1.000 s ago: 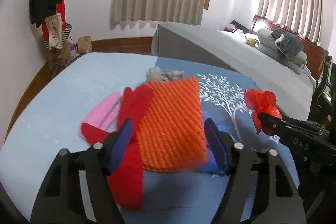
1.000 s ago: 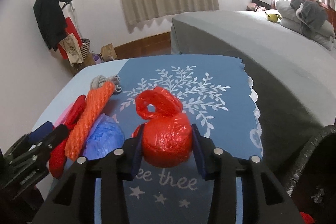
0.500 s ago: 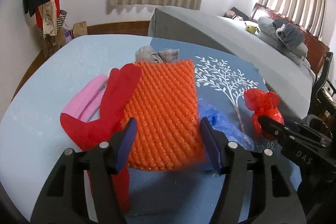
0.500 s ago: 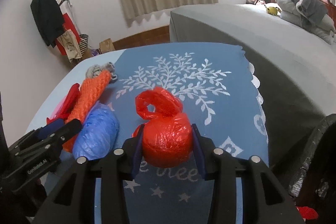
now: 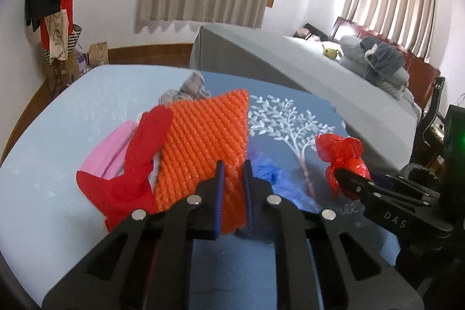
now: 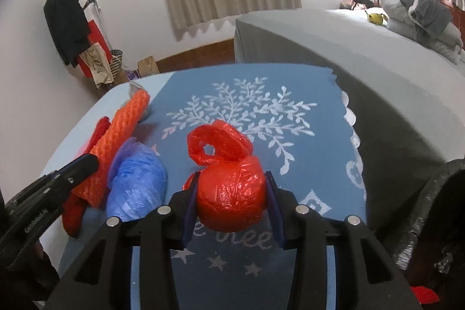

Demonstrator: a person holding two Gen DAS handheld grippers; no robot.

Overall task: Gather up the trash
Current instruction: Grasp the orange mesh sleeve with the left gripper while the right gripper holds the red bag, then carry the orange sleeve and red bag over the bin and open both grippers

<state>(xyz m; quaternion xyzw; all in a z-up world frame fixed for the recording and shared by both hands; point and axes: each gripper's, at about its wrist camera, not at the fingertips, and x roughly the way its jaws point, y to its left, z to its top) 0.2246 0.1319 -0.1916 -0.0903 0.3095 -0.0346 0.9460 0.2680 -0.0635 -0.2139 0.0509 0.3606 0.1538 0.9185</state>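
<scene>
Since a second ago we've closed the left hand-held gripper (image 5: 232,188): it now pinches the near edge of the orange mesh pad (image 5: 203,141), which is lifted. Right hand-held gripper (image 6: 231,202) stays clamped on the red knotted bag (image 6: 229,193), just above the blue cloth (image 6: 261,112). Blue plastic wad (image 6: 136,182) is untouched. Nothing binned yet by our read; black bag (image 6: 430,208) sits at right.

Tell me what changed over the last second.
The left gripper closed its jaws on the near edge of the orange mesh, lifting that edge off the table. The right gripper kept its hold on the red bag. The blue bag, red cloth and pink cloth stayed put.
</scene>
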